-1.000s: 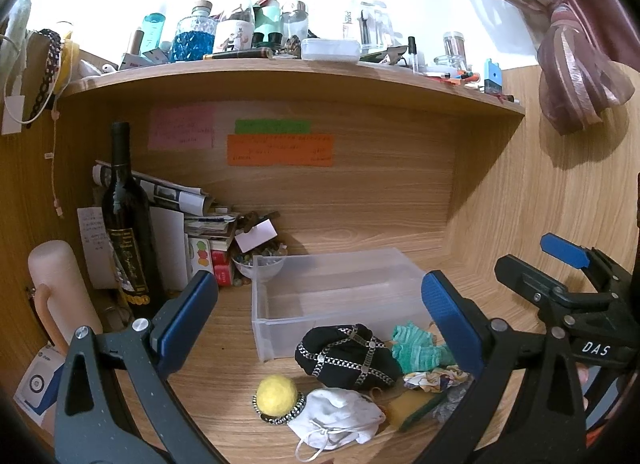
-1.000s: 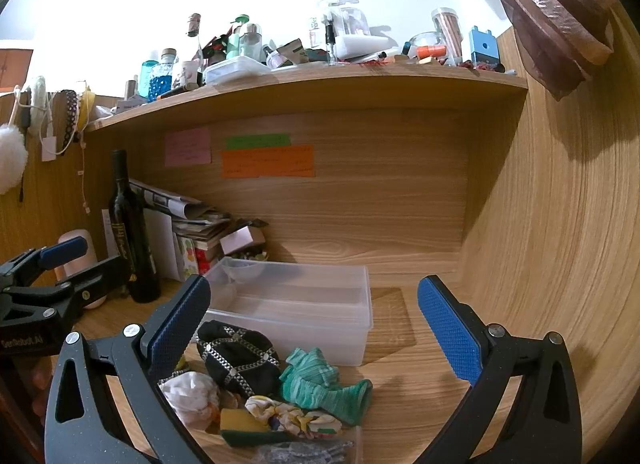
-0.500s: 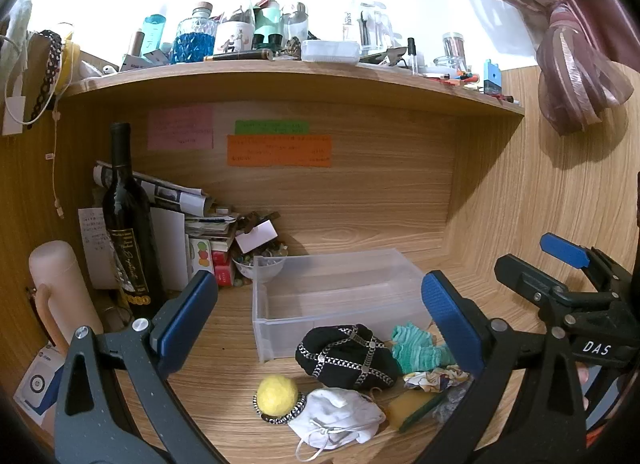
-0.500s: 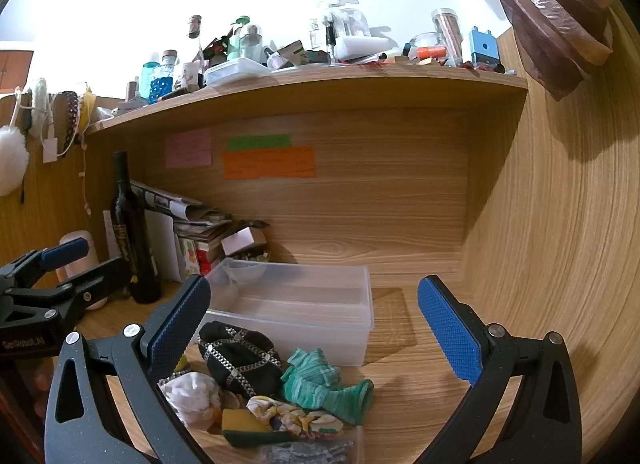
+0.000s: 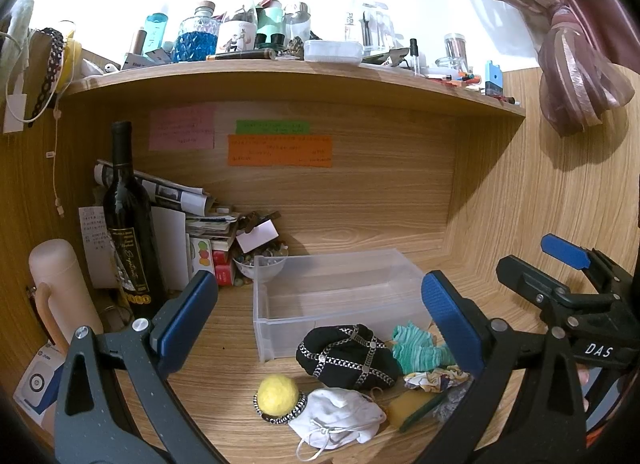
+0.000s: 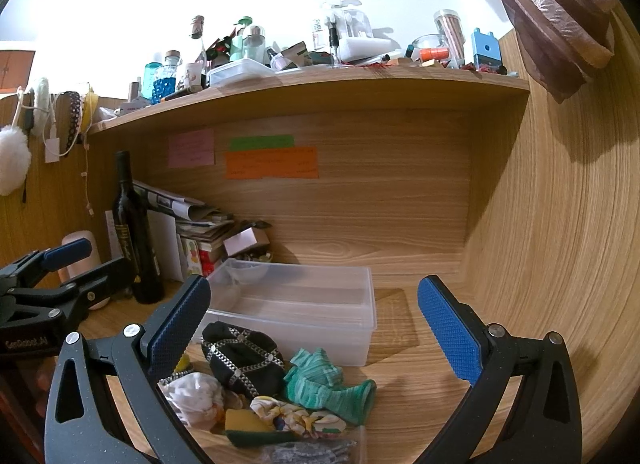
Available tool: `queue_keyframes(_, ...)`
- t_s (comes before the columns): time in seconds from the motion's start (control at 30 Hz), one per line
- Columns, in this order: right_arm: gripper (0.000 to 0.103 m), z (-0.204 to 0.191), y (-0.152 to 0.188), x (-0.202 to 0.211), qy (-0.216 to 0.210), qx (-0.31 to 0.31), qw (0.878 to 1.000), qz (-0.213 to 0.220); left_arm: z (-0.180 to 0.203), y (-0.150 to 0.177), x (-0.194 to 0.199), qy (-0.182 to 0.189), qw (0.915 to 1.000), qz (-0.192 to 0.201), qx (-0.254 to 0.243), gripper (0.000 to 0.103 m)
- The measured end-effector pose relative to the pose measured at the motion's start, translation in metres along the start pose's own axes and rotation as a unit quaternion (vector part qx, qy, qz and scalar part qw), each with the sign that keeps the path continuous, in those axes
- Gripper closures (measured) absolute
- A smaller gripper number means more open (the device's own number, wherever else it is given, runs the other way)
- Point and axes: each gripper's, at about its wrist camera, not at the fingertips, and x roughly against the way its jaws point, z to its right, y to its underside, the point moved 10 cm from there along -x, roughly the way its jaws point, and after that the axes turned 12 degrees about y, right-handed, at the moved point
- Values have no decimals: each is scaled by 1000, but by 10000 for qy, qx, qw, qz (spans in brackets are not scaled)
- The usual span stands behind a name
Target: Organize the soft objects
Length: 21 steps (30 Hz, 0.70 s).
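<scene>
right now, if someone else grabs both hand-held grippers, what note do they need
Left hand-held gripper: open, empty, held above the desk in front of the pile.
Right hand-held gripper: open, empty, same height, to the right.
Clear plastic bin: on the desk behind the pile, nothing in it.
Soft things, all loose on the desk in front of the bin: black studded pouch, green sock, white face mask, yellow felt ball, floral scrunchie, yellow-green sponge.
Done: nothing sorted yet.
Left: every soft item probably goes into the bin; the pouch or sock sit nearest it.
</scene>
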Motion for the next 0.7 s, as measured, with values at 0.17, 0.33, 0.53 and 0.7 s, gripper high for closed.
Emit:
queue_keyframes(0.17, 0, -1, 0, 0, -17, -4, 10000, -15, 0, 0, 0, 0, 10000, -2, 2, 0)
queue_keyframes(0.33, 0, 0, 1, -2, 41, 25, 10000, -29, -1, 0, 1, -1, 10000, -4, -2, 0)
queue_keyframes(0.53, 0, 3, 6, -6, -118, -58, 9998, -156, -3, 3, 0, 57, 10000, -62, 1, 0)
queue_keyframes(0.7, 0, 8, 15, -15, -163, -129, 9992, -348, -3, 9, -5, 145, 9997, -175, 18, 0)
